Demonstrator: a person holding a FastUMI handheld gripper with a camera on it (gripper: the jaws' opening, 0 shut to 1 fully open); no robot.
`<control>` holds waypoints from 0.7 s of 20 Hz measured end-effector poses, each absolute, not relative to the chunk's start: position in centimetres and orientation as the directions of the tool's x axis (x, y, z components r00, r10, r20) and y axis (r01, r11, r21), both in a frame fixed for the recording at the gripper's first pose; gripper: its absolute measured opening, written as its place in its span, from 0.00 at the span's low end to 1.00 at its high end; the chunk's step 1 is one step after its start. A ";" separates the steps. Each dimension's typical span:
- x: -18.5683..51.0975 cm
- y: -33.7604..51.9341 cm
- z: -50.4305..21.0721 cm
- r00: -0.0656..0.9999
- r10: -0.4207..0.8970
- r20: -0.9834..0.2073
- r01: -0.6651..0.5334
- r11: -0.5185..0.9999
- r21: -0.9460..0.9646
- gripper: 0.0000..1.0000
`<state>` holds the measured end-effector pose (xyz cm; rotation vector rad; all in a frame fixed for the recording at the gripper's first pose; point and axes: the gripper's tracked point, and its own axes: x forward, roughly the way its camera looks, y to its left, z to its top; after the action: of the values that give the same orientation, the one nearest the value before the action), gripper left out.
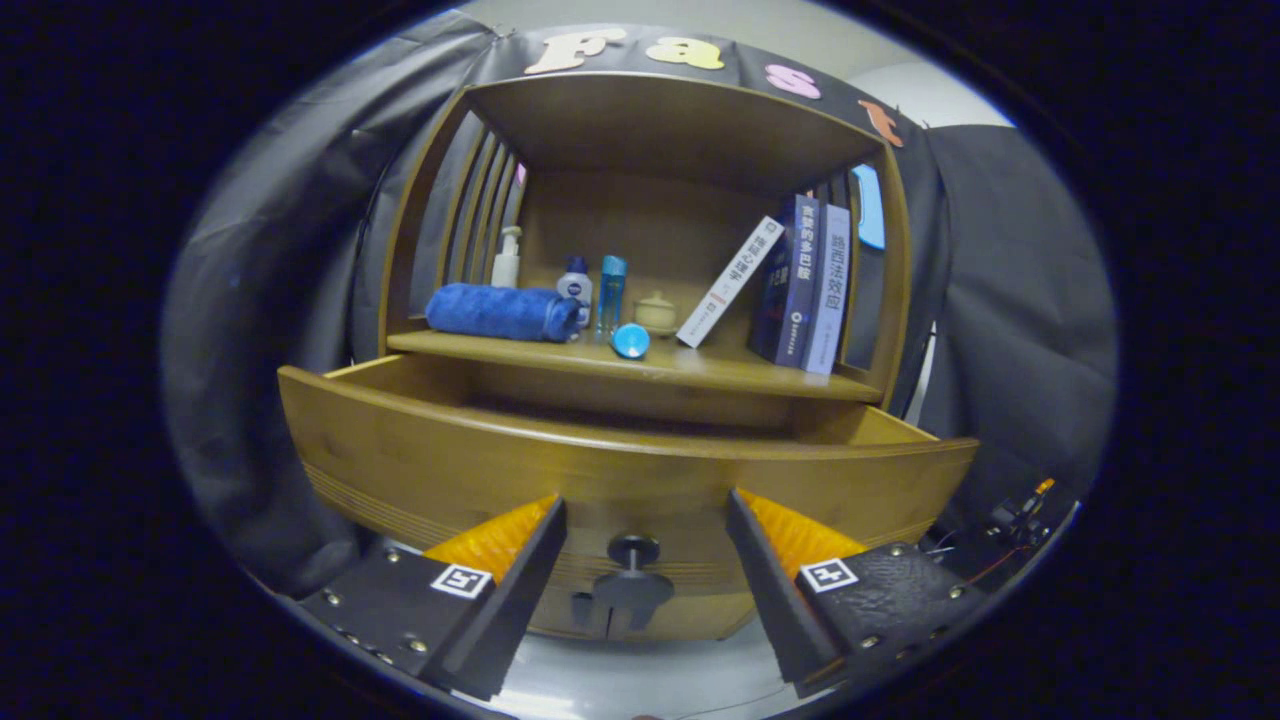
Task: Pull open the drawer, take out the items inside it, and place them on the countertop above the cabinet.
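The tool (645, 520) is released, its fingers spread to either side of the drawer's knob (632, 575) and gripping nothing. The drawer (450, 460) stands pulled out from the wooden cabinet (640, 120), its front panel just ahead of the fingertips; its inside is hidden behind that panel. On the worktop (700, 365) above the drawer lie a rolled blue towel (500, 312), several bottles (580, 285), a small blue cap (630, 341) and a small lidded jar (656, 312), with books (800, 285) leaning to the jar's right.

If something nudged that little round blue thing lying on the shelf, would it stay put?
Probably not. The blue cap looks round and lies on its side at the shelf's front edge, so it may roll off. It looks small, likely light. The gripper has its jaws open astride the drawer knob.
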<state>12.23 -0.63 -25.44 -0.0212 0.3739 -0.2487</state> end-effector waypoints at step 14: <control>19.7 -1.2 -26.5 0.896 -0.267 -0.354 0.240 0.963 -0.119 0.96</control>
<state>19.71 -1.17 -26.47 -0.0728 0.3773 -0.2630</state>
